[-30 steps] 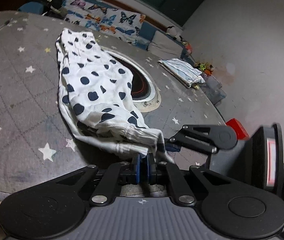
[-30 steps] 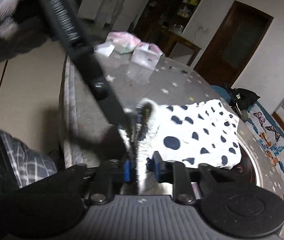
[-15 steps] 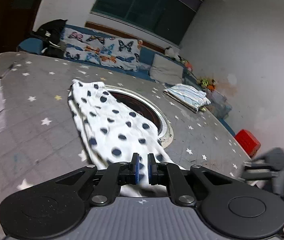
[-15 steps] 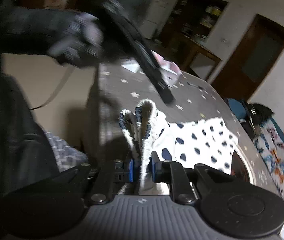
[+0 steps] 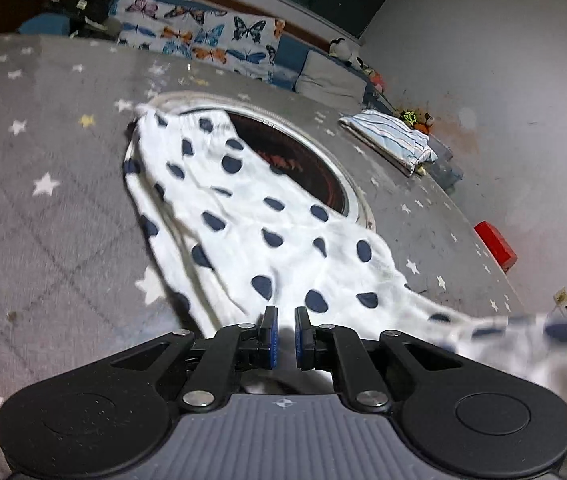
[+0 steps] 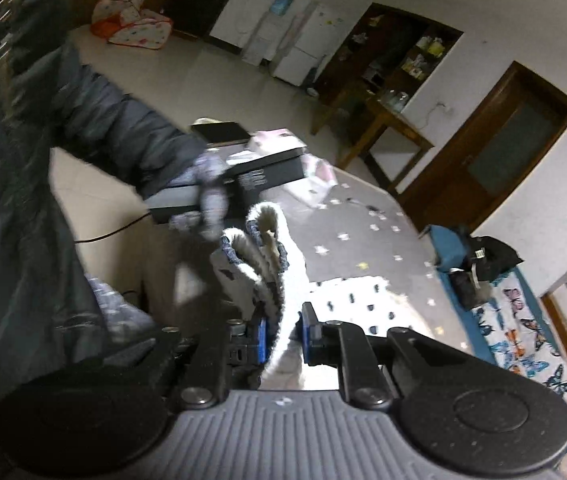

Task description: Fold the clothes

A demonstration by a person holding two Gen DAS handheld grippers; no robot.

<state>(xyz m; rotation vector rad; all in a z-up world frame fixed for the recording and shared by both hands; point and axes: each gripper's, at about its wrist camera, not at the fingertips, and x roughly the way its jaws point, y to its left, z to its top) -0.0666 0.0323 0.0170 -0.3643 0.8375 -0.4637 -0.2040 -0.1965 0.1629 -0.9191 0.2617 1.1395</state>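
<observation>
One garment (image 5: 251, 216), white with navy dots, stretched across grey star-print table (image 5: 43, 208), far end at 11 o'clock, draped partly over round dark inset (image 5: 307, 160); near end lifted, blurred at 3 o'clock. Left gripper (image 5: 283, 334) fingers narrow, fabric edge at tips, grip itself hidden: cannot tell. Right gripper (image 6: 283, 332) clamped on ribbed cuff (image 6: 263, 248) standing upright between pads. Judgement: keep both ends level and taut, carry near edge toward 11 o'clock, lay down square. Folded striped cloth (image 5: 391, 140) at 2 o'clock.
</observation>
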